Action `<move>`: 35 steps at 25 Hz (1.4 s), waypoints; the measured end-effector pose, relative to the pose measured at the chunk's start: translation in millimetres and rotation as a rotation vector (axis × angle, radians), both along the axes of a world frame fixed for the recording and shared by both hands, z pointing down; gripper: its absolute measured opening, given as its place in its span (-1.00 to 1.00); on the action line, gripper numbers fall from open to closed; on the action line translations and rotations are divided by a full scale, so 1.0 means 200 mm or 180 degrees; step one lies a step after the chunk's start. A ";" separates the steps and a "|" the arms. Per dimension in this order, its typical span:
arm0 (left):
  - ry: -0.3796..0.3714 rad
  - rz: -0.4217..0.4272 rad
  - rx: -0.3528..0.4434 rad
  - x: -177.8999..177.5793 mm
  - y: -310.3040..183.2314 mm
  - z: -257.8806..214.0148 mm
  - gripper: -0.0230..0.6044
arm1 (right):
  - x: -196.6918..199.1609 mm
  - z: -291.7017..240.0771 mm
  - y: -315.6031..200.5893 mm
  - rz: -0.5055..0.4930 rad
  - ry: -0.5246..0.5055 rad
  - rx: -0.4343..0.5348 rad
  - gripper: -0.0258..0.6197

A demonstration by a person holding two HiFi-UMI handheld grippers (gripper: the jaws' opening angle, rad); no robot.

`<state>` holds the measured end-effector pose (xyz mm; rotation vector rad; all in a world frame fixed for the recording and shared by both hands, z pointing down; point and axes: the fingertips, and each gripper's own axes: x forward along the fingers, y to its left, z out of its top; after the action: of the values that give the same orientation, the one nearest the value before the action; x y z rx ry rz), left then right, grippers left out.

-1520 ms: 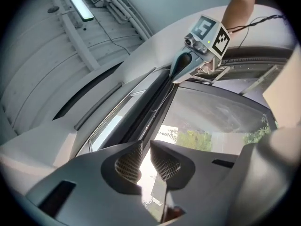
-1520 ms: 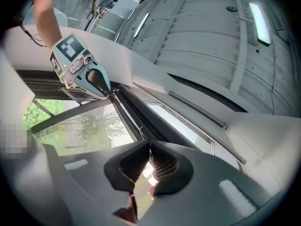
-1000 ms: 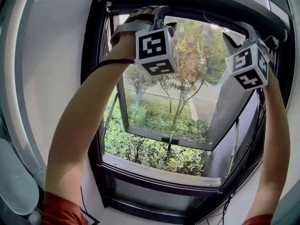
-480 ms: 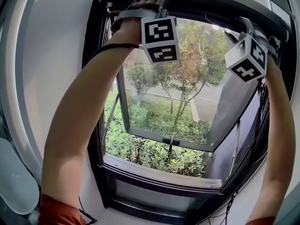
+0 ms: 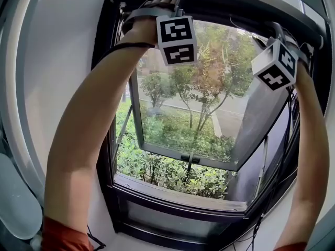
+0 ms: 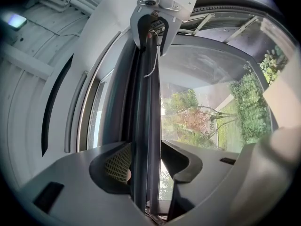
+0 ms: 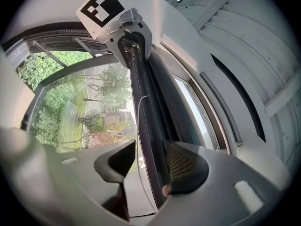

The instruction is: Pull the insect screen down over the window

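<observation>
Raised left forearm (image 5: 89, 129) reaches to top of window frame (image 5: 230, 7). There, left gripper (image 6: 146, 147): jaws just been opening, now apart, straddling dark insect screen bar (image 6: 146, 93) without clamping it; sliver of daylight shows beside its right jaw. Bar lies along top of frame, with the opening below uncovered. Glass sash (image 5: 188, 119) is swung outward, shrubs (image 5: 167, 169) beyond sill (image 5: 178, 192). Near bar's right end, right gripper (image 7: 151, 147): jaws also just opened wider, bar between them, gap on its left side.
</observation>
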<state>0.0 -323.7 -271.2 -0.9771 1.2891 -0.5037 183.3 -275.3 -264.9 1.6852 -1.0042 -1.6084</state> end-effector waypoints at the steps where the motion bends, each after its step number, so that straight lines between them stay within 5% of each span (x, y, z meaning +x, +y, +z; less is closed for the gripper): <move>1: -0.0009 -0.0018 -0.0018 0.00 -0.01 0.00 -0.36 | 0.00 0.00 0.00 0.0005 -0.0005 -0.0002 -0.27; 18: -0.0328 -0.0376 0.0075 0.02 -0.06 -0.03 -0.34 | 0.03 -0.03 -0.06 0.0365 0.0259 0.0006 -0.27; 35: -0.0273 -0.0188 -0.0116 0.03 -0.06 0.02 -0.30 | 0.03 0.01 -0.05 0.0372 0.0264 -0.0100 -0.27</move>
<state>6.1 -336.0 -266.6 -0.9398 1.2382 -0.6105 189.1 -285.2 -262.7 1.6120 -0.8696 -1.5652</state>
